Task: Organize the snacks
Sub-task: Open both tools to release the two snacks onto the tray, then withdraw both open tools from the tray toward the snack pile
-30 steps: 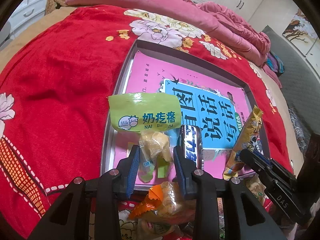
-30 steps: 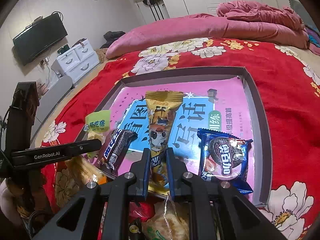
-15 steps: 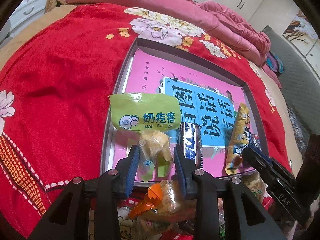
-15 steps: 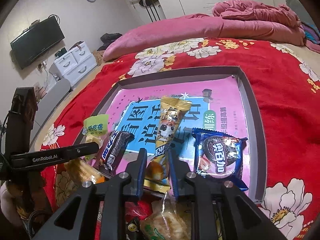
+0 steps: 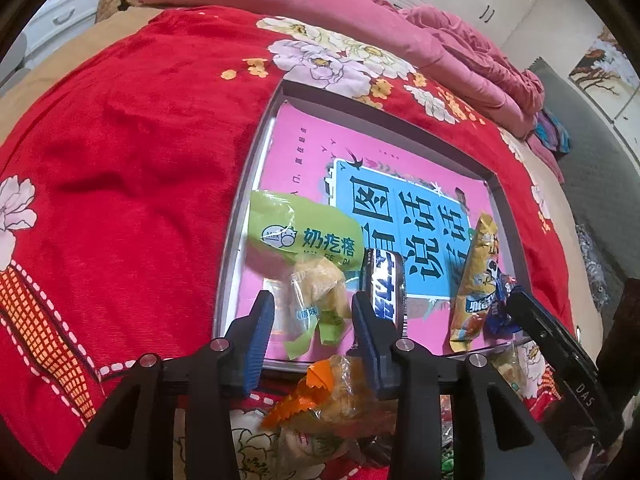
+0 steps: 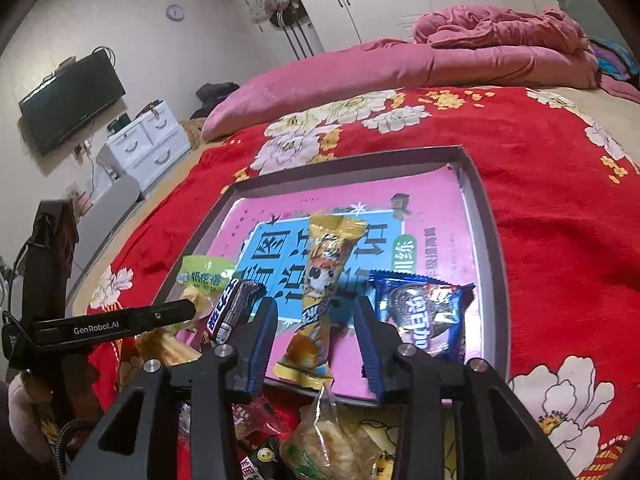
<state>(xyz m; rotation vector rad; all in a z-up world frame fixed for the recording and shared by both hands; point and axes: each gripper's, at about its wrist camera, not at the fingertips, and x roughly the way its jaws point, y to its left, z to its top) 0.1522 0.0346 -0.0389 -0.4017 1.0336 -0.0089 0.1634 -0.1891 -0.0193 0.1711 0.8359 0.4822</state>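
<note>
Since both grippers are opening at once, this looks like two drop-offs into the tray point(image 6: 490, 216), the grey one lined with a pink book cover, sitting on the red blanket point(image 5: 120, 152).

The right gripper point(image 6: 316, 336) has its jaws parting around the yellow bar point(image 6: 322, 280). The pads aren't pressing it now; there's a gap on both sides. The bar lies on the tray floor with its long axis running straight away from the gripper, near end poking over the front rim. The Oreo pack point(image 6: 420, 316) is just right of it, and the dark bar point(image 6: 234, 306) just left.

The left gripper point(image 5: 312, 328) is doing the same with the green milk-candy bag point(image 5: 308, 264). Its clear lower part sits between the pads, the green header leans off to the left beyond them, and I'd say the pads are off it, though the right one is close.

What matters next, I think: the leftover snacks are all on the near side. A crinkly orange-topped bag point(image 5: 336, 392) lies under the left gripper, and a clear bag point(image 6: 324, 444) under the right, both outside the rim. So each hand's nearest pickup is back and down, not forward.
</note>
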